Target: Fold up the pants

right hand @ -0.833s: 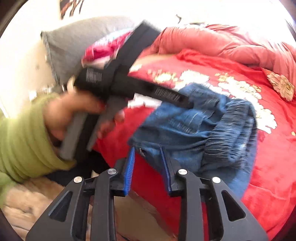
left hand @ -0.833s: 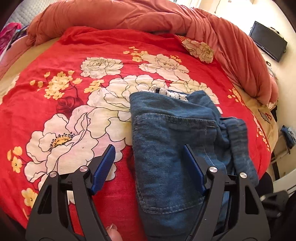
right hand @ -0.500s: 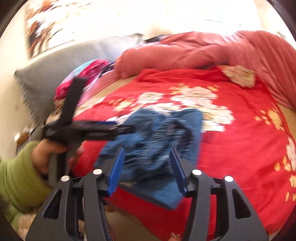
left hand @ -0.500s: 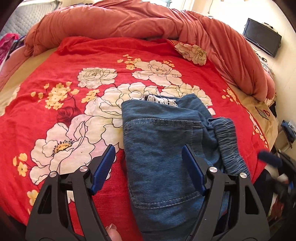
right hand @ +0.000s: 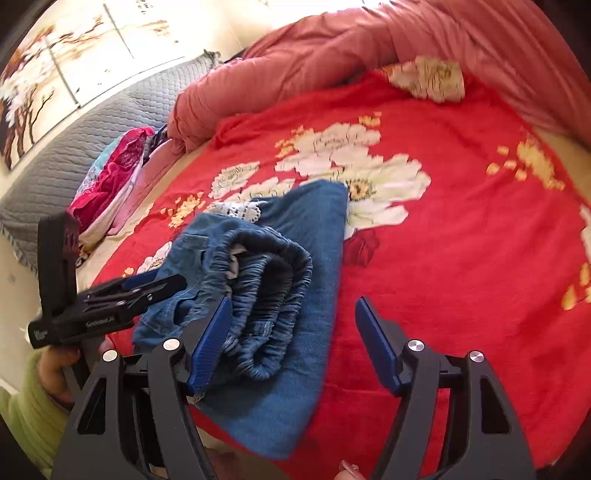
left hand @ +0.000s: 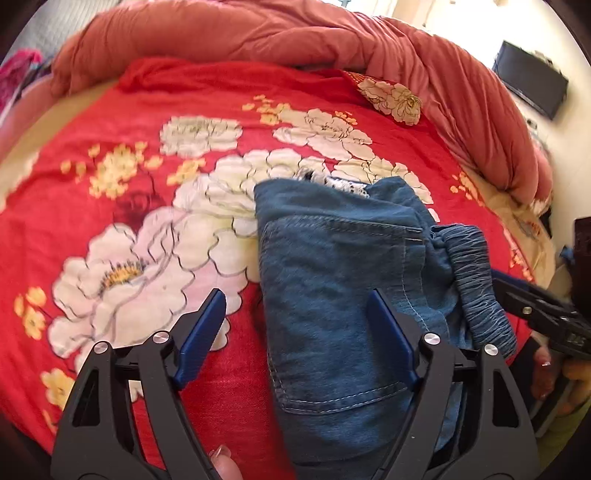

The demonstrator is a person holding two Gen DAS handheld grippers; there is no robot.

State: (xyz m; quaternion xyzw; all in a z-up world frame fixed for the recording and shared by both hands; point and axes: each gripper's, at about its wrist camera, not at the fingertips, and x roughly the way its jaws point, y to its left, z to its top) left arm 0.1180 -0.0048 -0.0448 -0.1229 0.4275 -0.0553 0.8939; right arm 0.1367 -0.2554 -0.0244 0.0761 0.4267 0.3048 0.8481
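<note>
Right hand-held gripper (right hand: 291,332) just opening, left hand-held gripper (left hand: 297,325) released, both empty above soft folded denim pants (left hand: 332,295).

The folded pants (left hand: 332,295) lie on the blanket (left hand: 147,221) spread over the bed, near its front edge. Behind the blanket a bunched duvet (left hand: 258,33) runs along the far side and down the right. The left gripper (left hand: 295,325) hovers before the pants, the right gripper (right hand: 291,343) at their waistband (right hand: 266,288) end.
</note>
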